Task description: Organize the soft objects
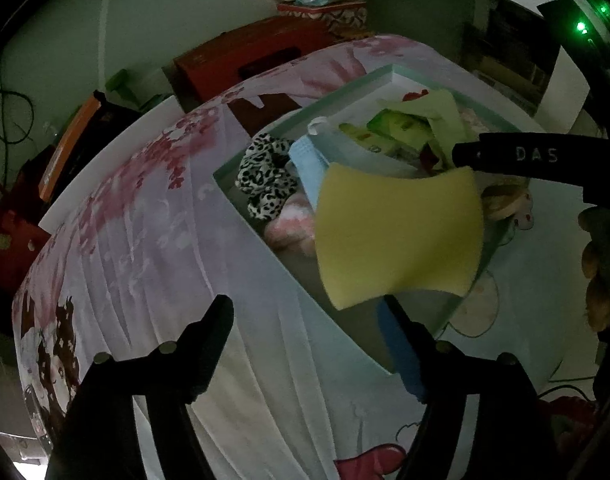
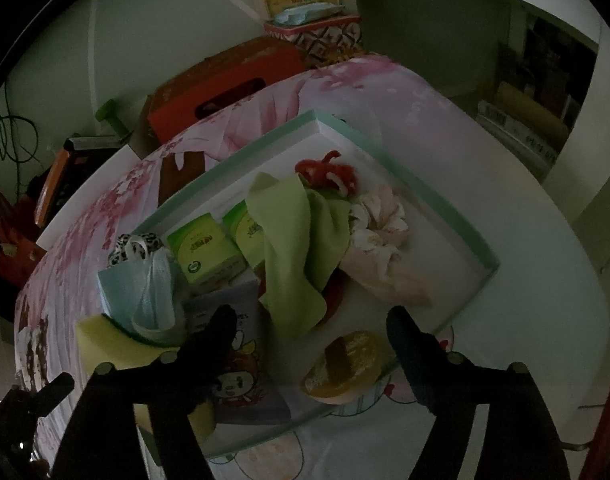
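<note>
A: Looking at the tray (image 2: 457, 204) first: it sits ahead of and below both grippers on the bedsheet (image 1: 153, 240), and it looks like the collection bin, since the soft stuff is piled in it.

B: Contents?

A: Green cloth (image 2: 301, 240) dead ahead of the right gripper (image 2: 311, 326), pink cloth (image 2: 379, 264) ahead-right, mask (image 2: 145, 288) ahead-left. Tissue packs (image 2: 209, 256) behind the mask.

B: Sponge?

A: Yellow sponge (image 1: 399, 236) sits just past the left gripper (image 1: 309, 320), toward its right finger, over the tray's near edge. Can't tell if it has landed or is mid-drop.

B: Gripper states?

A: Both released. Left jaws stand wide, nothing pressed between them. Right jaws are wide too, with no contact.

B: Next target?

A: Probably the round yellow toy (image 2: 345, 368), between the right fingers, slightly right of centre, at the tray's near rim. Can't tell if it's inside or outside the tray.
</note>
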A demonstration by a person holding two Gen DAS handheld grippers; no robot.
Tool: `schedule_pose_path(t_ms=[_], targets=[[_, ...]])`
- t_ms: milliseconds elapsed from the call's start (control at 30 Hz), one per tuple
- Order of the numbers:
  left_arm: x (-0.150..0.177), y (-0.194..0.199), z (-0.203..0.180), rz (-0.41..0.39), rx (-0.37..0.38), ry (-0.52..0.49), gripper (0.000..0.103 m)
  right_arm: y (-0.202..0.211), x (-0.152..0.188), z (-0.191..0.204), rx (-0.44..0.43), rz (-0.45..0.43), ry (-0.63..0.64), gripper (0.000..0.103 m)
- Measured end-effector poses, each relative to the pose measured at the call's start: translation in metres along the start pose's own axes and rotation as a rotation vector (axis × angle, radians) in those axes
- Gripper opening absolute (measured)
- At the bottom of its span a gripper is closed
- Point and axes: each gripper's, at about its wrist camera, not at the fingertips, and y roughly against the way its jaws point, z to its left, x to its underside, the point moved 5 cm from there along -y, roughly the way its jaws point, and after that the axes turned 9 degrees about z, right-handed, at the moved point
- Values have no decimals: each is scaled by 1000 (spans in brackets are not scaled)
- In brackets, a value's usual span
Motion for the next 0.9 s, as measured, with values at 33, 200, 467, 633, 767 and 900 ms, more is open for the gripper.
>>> schedule_pose_path(t_ms=[33,200,467,633,767,900], targets=[[1,0,1,0,0,2,76,0,1,0,0,0,-2,86],[10,-1,5,12,15,18,76,0,1,-1,-2,1,-14,91],[32,8,31,-7,0,146,76,8,3,-1,-4,-22,-27,91],[49,16,60,-29,-22,285,92,15,11,-2,-16,-44,-21,103],[57,22,74,-43,-48,349,92,24,19,-8,-13,-74,-29,103],[68,27,77,-64,-41,394,92,32,30,-11,-2,-79,-4,103]])
